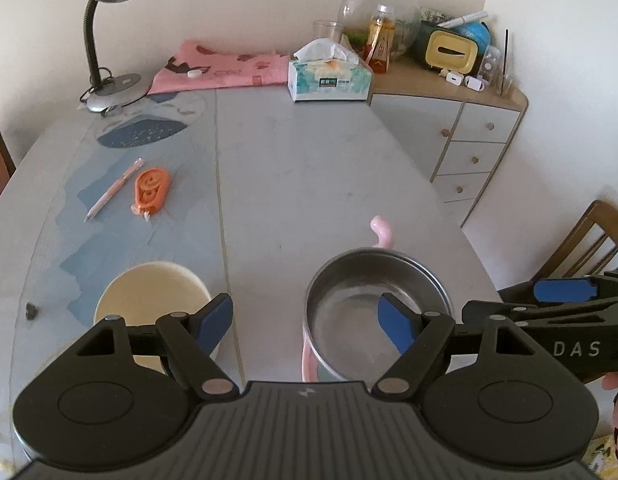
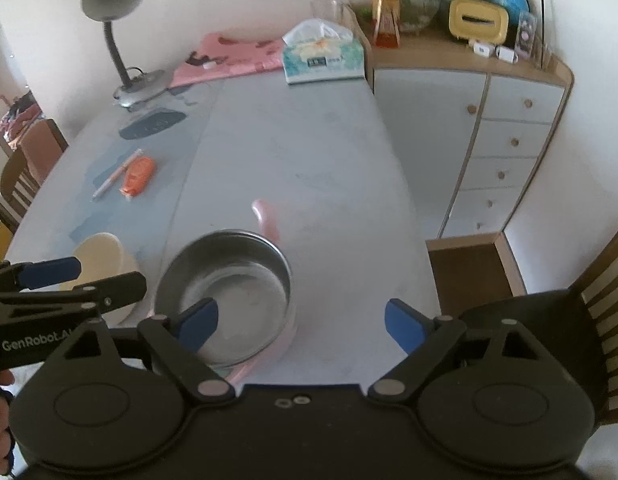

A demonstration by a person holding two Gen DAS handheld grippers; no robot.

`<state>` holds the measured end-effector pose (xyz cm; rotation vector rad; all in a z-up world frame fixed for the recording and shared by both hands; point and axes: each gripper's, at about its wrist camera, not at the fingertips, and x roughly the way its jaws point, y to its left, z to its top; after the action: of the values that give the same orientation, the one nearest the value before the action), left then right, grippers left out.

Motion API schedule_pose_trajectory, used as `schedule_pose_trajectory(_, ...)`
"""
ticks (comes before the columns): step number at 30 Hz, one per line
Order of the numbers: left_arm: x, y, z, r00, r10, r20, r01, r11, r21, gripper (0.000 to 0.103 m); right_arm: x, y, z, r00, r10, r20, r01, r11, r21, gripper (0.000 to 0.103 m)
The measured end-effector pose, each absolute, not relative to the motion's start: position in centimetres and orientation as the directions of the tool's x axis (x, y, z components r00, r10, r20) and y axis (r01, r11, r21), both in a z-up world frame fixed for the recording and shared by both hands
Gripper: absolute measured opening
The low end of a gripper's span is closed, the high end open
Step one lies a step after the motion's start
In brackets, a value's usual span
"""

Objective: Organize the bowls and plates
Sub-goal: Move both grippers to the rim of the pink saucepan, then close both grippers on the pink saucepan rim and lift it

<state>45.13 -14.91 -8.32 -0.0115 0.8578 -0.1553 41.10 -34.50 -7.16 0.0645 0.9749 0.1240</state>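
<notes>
A steel bowl with pink handles (image 1: 361, 308) (image 2: 237, 280) sits on the grey table near its front edge. A cream bowl (image 1: 149, 300) (image 2: 105, 260) sits to its left. My left gripper (image 1: 305, 324) is open and empty, low over the table between the two bowls, its right fingertip over the steel bowl. My right gripper (image 2: 301, 324) is open and empty, its left fingertip over the steel bowl's near rim. Each gripper shows at the edge of the other's view: the right one (image 1: 549, 308), the left one (image 2: 69, 280).
A pen (image 1: 115, 188) and an orange tape dispenser (image 1: 151, 190) lie at the left. A desk lamp (image 1: 109, 40), pink cloth (image 1: 221, 66) and tissue box (image 1: 329, 78) stand at the far end. A drawer cabinet (image 1: 465, 140) and a wooden chair (image 2: 605, 300) are to the right.
</notes>
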Motion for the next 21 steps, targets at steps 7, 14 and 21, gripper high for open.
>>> schedule_pose_trajectory(7, 47.3, -16.1, -10.2, 0.631, -0.111, -0.768, 0.145, 0.989, -0.024, 0.07, 42.8, -34.3, -9.0, 0.516, 0.14, -0.845, -0.071, 0.99, 0.12, 0.074)
schedule_pose_trajectory(14, 48.8, -16.2, -12.0, 0.583, -0.121, -0.803, 0.145, 0.988, -0.043, 0.04, 43.3, -33.9, -10.3, 0.485, 0.149, -0.861, -0.077, 0.989, 0.128, 0.059)
schedule_pose_trajectory(21, 49.3, -16.7, -13.1, 0.557, -0.11, -0.823, 0.161, 0.987, -0.023, 0.025, 43.8, -33.5, -11.1, 0.467, 0.154, -0.871, -0.071, 0.988, 0.136, 0.036)
